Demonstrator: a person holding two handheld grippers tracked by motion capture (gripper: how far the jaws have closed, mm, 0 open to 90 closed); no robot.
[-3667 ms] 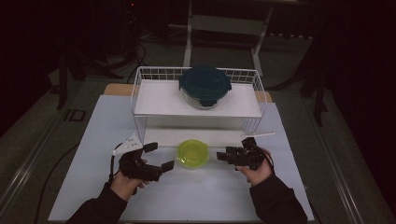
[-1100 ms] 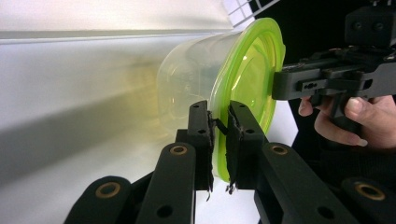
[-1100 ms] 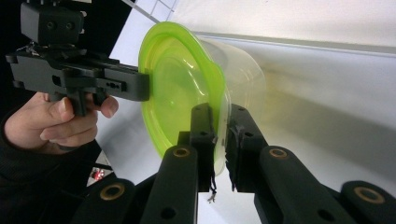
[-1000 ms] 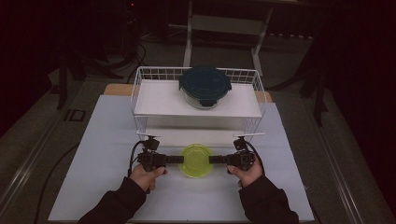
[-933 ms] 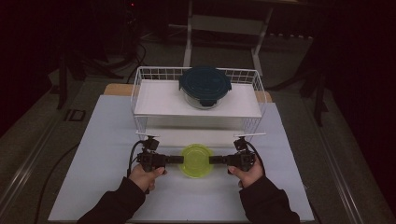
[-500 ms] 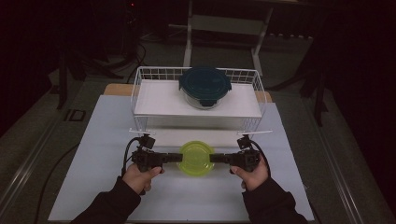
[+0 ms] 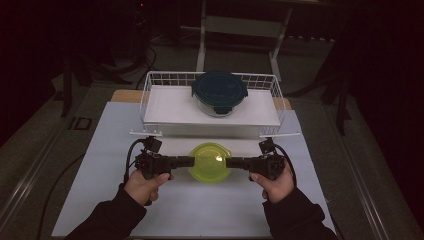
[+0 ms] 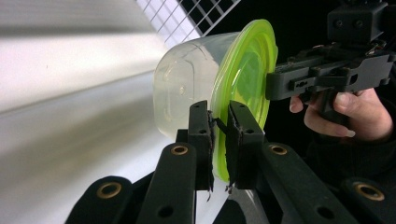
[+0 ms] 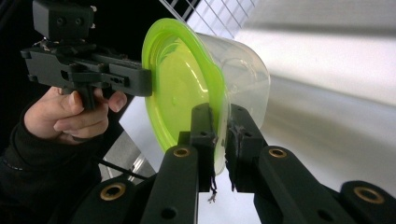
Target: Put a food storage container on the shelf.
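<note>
A clear round container with a yellow-green lid [image 7: 210, 162] hangs level above the white table, between my two grippers. My left gripper [image 7: 191, 161] is shut on the lid's left rim, and my right gripper [image 7: 228, 162] is shut on its right rim. In the left gripper view the jaws of my left gripper [image 8: 218, 119] pinch the lid's edge [image 8: 245, 70], with the clear body [image 8: 187, 88] to the left. In the right gripper view my right gripper [image 9: 220, 120] pinches the opposite edge of the lid [image 9: 180, 79].
Behind the container stands a white wire rack [image 7: 165, 107] bearing a glass container with a dark blue lid [image 7: 219, 92]. Its front rail [image 7: 215, 134] lies just beyond the grippers. The white table top [image 7: 200, 210] reaches to the near edge.
Both hands have risen together with the container gripped between them. Several seconds ago the grippers stood apart from it on either side while it sat on the table.
</note>
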